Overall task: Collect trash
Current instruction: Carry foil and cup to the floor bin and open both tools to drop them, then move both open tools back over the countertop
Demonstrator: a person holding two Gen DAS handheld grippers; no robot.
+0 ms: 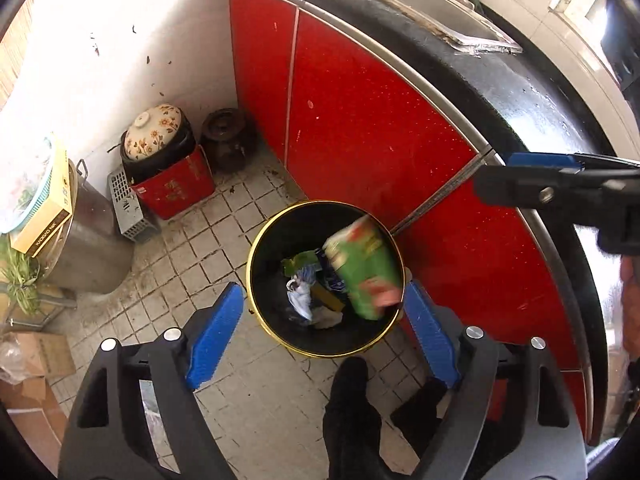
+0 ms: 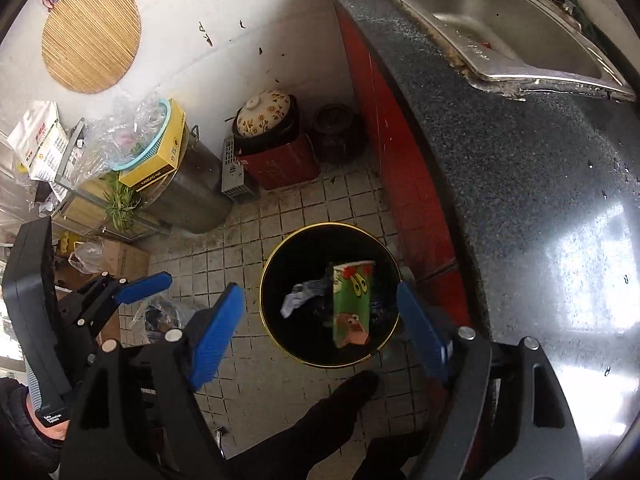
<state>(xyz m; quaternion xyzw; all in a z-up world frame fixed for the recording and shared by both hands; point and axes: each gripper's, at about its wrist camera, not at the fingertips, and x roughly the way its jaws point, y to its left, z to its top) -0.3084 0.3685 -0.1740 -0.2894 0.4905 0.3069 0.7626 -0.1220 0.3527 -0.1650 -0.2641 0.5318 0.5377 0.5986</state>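
the step in hand looks like the drop: a green carton (image 2: 352, 306) hangs tilted within the bin's (image 2: 276, 336) gold rim, blurred in the left view and apparently falling free, touching neither gripper, with crumpled scraps (image 1: 302, 300) on the bin's floor beneath it. both the left gripper (image 1: 324, 328) and the right gripper (image 2: 322, 330) point down over the bin with jaws spread wide and empty, the left one beside the bin on the side away from the red cabinet (image 1: 360, 120). next, i judge, comes searching the floor or counter near the bin for more trash, then a fresh grasp.
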